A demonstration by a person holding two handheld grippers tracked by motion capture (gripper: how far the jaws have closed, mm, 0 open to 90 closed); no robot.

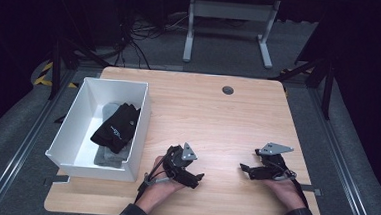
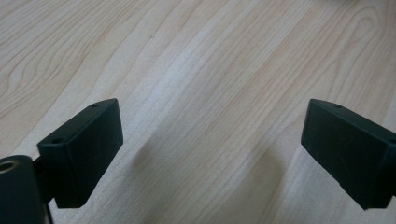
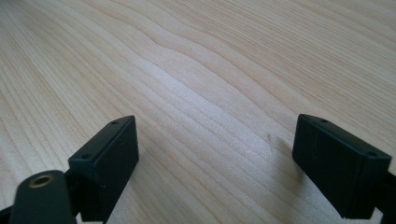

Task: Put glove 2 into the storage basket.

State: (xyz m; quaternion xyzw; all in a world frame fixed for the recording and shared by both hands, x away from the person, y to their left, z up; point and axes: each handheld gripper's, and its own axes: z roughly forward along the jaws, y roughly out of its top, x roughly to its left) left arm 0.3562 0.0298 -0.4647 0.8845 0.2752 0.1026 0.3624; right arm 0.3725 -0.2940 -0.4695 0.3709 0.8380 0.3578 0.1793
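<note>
Black garment in white bin, both claws spread and empty on table

High view: Black garment [image 1: 116, 128] lies inside the white bin [image 1: 67, 125], draped over a grey folded cloth [image 1: 110, 155] at the bin's near end. The bin stands on the left part of the table [image 1: 218, 119], its near corner just over the front edge. The left claw [image 1: 194, 180] rests low over the table just right of the bin's near wall, apart from the garment, with the bin wall between them. It is borne by the person's left hand [image 1: 161, 186], and its grey three-cornered plate faces up. The right claw [image 1: 245, 170] sits well to the right, held by the right hand [image 1: 286, 186], far from the bin. The two claws point roughly toward each other across bare wood. The table is light wood with a round grommet [image 1: 227, 90] near its far edge. Beyond it lie grey carpet, a white table frame [image 1: 228, 29] and tangled cables [image 1: 133, 34] in a dark room.

Left gripper view: the left claw [image 2: 210, 140] stands wide, nothing between its jaws, with wood grain close beneath and soft shadows under both jaws.

Right gripper view: the right claw [image 3: 215, 163] also stands wide and empty over bare wood grain.
</note>
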